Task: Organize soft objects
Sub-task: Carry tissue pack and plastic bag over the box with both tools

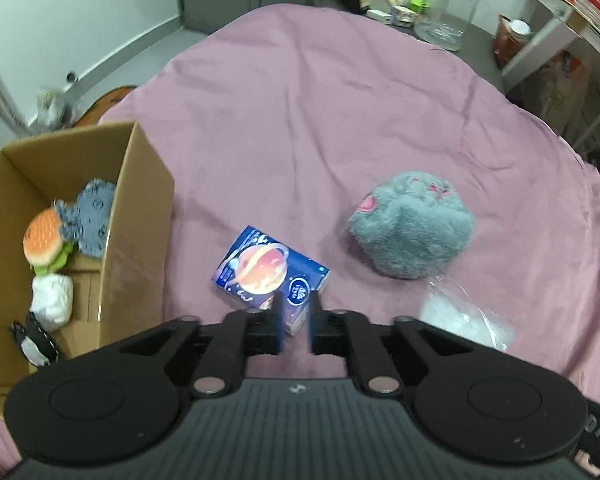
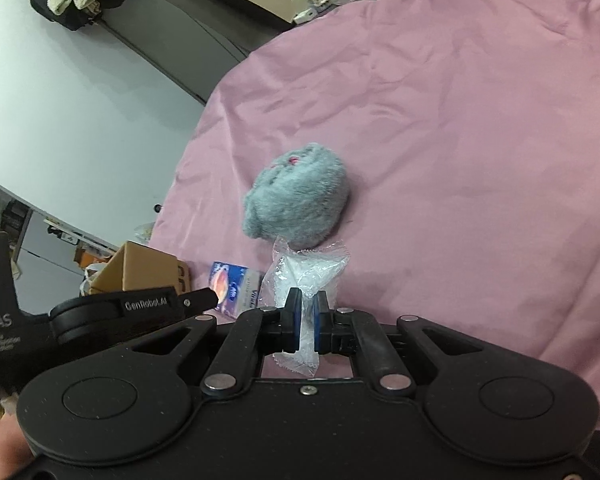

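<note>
My left gripper [image 1: 297, 304] has its fingers closed on the near end of a blue tissue pack [image 1: 270, 272] printed with a planet, lying on the pink cloth. A grey fluffy plush [image 1: 412, 228] lies to its right, also in the right wrist view [image 2: 296, 196]. My right gripper [image 2: 306, 308] is shut on a clear plastic bag of white stuffing [image 2: 304, 272], seen in the left wrist view [image 1: 464, 316] near the plush. A cardboard box [image 1: 140, 216] at left holds a burger plush [image 1: 46, 240], a grey-blue plush [image 1: 90, 216], a white soft item [image 1: 54, 300] and a black-and-white plush [image 1: 36, 342].
The pink cloth [image 1: 300, 120] covers the table. A glass jar [image 1: 448, 4] and small items stand at the far edge, with shelves at the right. In the right wrist view the left gripper body [image 2: 132, 308], the box [image 2: 140, 272] and the tissue pack [image 2: 232, 288] show at left.
</note>
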